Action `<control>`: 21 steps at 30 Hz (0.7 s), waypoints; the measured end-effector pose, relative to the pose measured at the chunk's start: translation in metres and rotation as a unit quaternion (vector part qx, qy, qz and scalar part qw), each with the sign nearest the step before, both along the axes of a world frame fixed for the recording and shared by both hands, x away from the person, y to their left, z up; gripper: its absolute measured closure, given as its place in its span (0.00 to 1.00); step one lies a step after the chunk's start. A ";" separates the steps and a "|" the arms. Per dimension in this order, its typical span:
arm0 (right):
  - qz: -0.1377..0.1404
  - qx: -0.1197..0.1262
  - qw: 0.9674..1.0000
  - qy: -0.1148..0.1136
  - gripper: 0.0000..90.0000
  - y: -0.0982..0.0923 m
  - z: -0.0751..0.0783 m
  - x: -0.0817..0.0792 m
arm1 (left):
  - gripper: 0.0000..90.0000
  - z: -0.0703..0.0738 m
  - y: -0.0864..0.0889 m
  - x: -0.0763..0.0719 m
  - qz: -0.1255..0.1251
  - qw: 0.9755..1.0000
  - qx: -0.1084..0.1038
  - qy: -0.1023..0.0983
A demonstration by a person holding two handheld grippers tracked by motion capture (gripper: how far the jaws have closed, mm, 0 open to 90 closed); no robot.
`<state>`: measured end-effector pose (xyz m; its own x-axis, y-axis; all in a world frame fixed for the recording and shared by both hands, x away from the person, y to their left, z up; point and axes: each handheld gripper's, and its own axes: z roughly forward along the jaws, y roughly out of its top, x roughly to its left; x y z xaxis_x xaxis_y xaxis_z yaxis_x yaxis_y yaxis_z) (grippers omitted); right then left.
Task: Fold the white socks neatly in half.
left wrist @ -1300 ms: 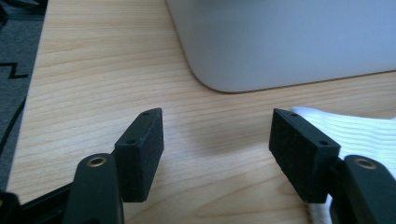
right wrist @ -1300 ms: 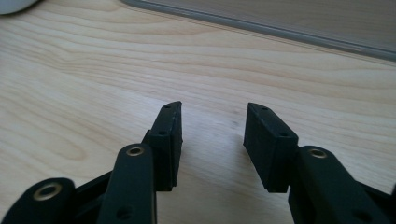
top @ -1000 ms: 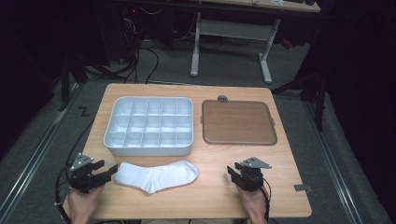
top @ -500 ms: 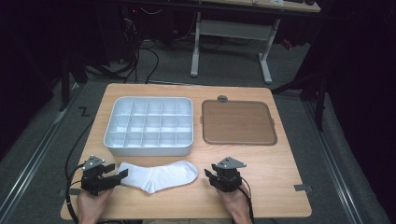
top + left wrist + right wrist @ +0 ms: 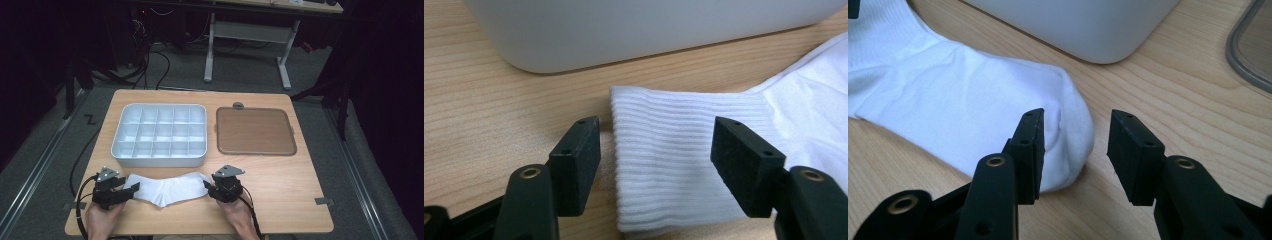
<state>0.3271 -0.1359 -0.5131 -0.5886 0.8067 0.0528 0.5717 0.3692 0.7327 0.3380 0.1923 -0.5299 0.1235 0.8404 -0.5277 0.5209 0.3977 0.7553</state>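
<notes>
A white sock [image 5: 167, 189] lies flat on the wooden table near its front edge, cuff to the left and toe to the right. My left gripper [image 5: 126, 193] is at the cuff end. In the left gripper view the ribbed cuff [image 5: 664, 170] lies between the spread jaws, and my left gripper [image 5: 660, 147] is open. My right gripper [image 5: 208, 188] is at the toe end. In the right gripper view the rounded toe [image 5: 1068, 130] reaches into the gap, and my right gripper [image 5: 1080, 137] is open around it.
A white tray with several compartments [image 5: 161, 156] stands just behind the sock. To its right lies a brown flat lid with a grey rim [image 5: 255, 131]. The tray's wall [image 5: 634, 30] is close ahead of both grippers. Bare wood lies to the right.
Both grippers have moved inward along the front edge: the left one rightward to the cuff, the right one leftward to the toe. The sock has not moved.
</notes>
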 end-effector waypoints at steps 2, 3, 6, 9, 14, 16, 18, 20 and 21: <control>0.000 0.000 1.000 0.002 0.65 0.002 -0.002 0.003 | 0.41 -0.002 -0.001 0.000 0.000 1.000 0.001 0.002; 0.000 -0.003 1.000 0.005 0.65 0.004 -0.003 0.004 | 0.42 -0.003 -0.002 0.000 0.001 1.000 0.004 0.002; 0.002 -0.008 1.000 0.006 0.65 0.008 -0.004 0.006 | 0.43 -0.006 -0.004 -0.001 -0.005 1.000 0.014 0.005; 0.003 -0.009 1.000 0.009 0.67 0.011 -0.006 0.008 | 0.46 -0.006 -0.005 -0.001 -0.007 1.000 0.015 0.003; 0.004 -0.017 1.000 0.011 0.70 0.014 -0.010 0.010 | 0.53 -0.006 -0.007 -0.001 -0.016 0.999 0.028 0.001; 0.011 -0.020 1.000 0.018 0.75 0.015 -0.012 0.011 | 0.56 -0.006 -0.009 0.000 -0.017 0.999 0.037 0.003; 0.016 -0.021 0.999 0.019 0.79 0.014 -0.013 0.012 | 0.59 -0.005 -0.010 -0.001 -0.021 0.999 0.035 0.004; 0.022 -0.022 0.999 0.016 0.83 0.014 -0.013 0.012 | 0.64 -0.005 -0.011 -0.002 -0.022 0.999 0.034 0.004; 0.025 -0.024 0.999 0.014 0.85 0.014 -0.013 0.012 | 0.66 -0.005 -0.011 -0.002 -0.025 0.999 0.032 0.005</control>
<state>0.3391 -0.1218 -0.5258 -0.6266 0.7787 0.0307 0.5715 0.4323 0.6975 0.3360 0.1815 -0.5348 0.1612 0.8655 -0.4742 0.5459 0.3221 0.7734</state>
